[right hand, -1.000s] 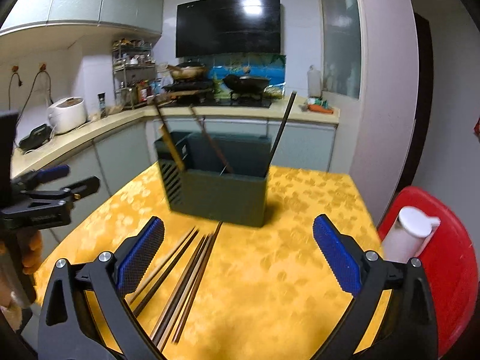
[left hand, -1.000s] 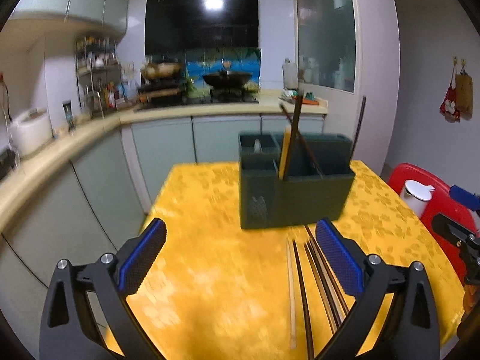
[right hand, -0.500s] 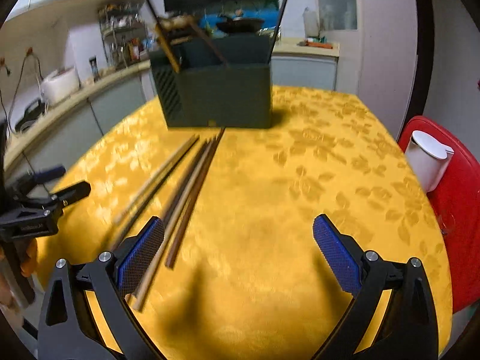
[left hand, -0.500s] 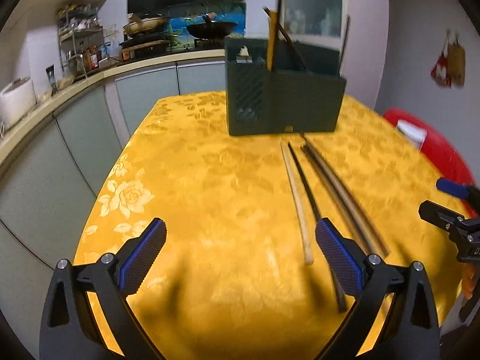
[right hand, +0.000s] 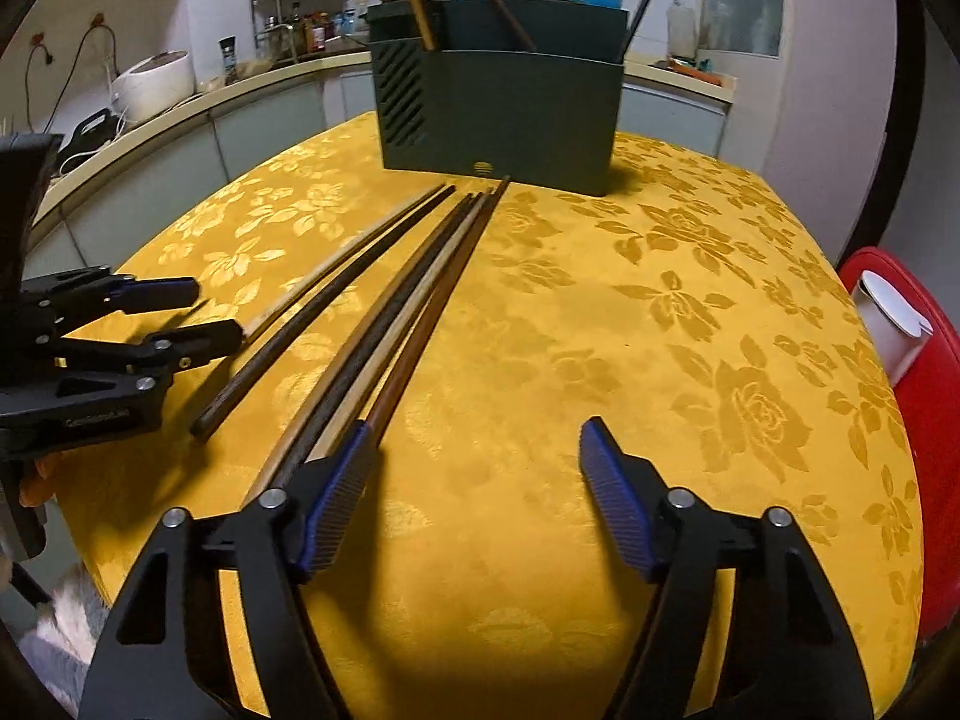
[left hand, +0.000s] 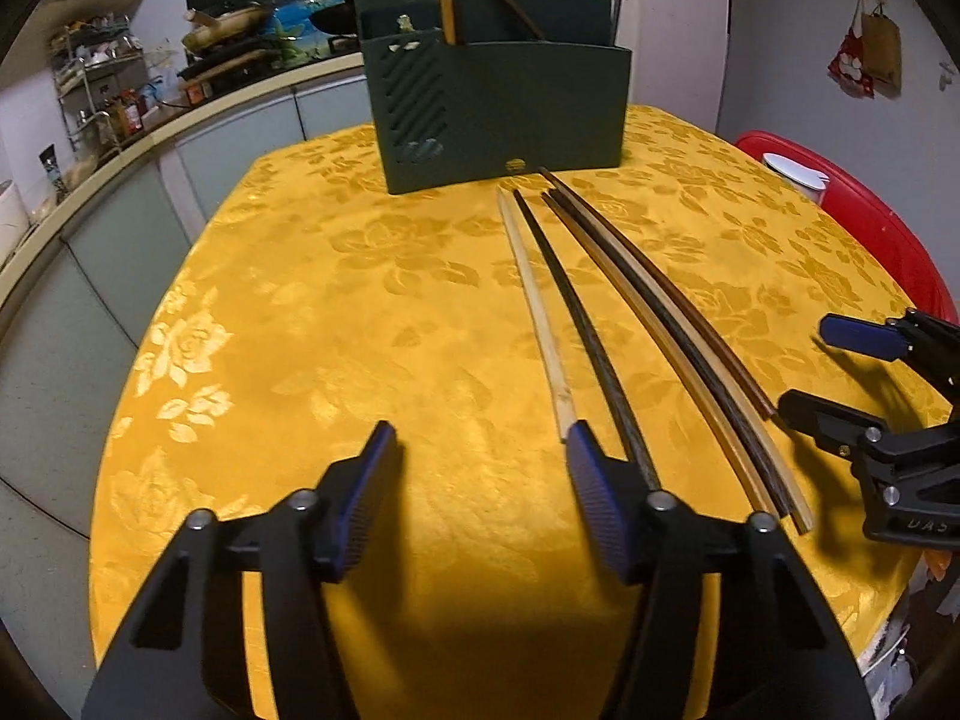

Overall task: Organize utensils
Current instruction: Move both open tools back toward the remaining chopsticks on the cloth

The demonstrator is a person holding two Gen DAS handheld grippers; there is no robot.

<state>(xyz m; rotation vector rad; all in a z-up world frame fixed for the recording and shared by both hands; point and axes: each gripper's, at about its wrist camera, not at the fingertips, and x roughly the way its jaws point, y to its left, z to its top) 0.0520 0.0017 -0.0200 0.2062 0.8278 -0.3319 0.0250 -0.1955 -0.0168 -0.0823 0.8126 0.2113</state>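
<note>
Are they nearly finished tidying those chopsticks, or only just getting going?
Only partly. A few sticks already stand in the green holder. Nothing is in hand: the left gripper and right gripper are both open and low over the table. Still left are about five chopsticks lying on the yellow cloth in front of the holder.

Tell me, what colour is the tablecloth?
Yellow-gold with a rose pattern; the tablecloth shows best in the right wrist view.

yellow floral tablecloth, red stool, white rice cooker
</note>
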